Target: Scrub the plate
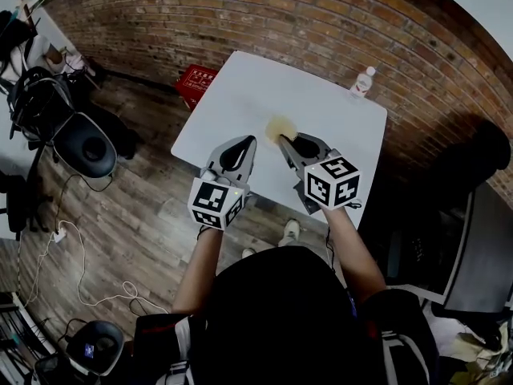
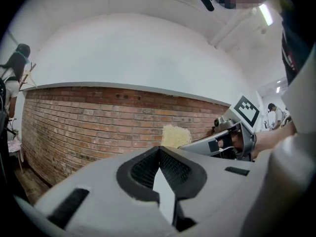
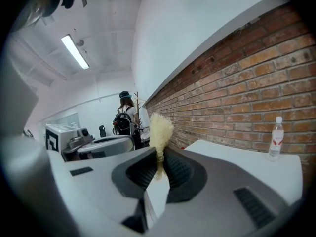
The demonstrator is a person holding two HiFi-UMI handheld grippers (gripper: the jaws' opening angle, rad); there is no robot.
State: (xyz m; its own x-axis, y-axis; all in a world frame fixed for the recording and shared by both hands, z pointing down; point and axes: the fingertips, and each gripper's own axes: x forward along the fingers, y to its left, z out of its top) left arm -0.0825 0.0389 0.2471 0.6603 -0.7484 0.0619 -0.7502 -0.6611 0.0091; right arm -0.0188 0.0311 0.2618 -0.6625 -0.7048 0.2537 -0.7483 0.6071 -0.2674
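My right gripper (image 1: 282, 141) is shut on a pale yellow scrub pad (image 1: 280, 127), which sticks up from between its jaws (image 3: 161, 128). It hangs above the near half of the white table (image 1: 240, 87). My left gripper (image 1: 251, 140) is just to its left at the same height, shut with nothing between its jaws (image 2: 159, 148). In the left gripper view the scrub pad (image 2: 176, 136) and the right gripper (image 2: 232, 138) show to the right, in front of a brick wall. I can see no plate in any view.
A plastic bottle (image 1: 363, 82) with a red label stands at the table's far right corner (image 3: 276, 138). A red crate (image 1: 195, 83) sits on the floor beyond the table's left edge. Black chairs (image 1: 84, 144) stand at the left. A person with a backpack (image 3: 123, 119) stands far off.
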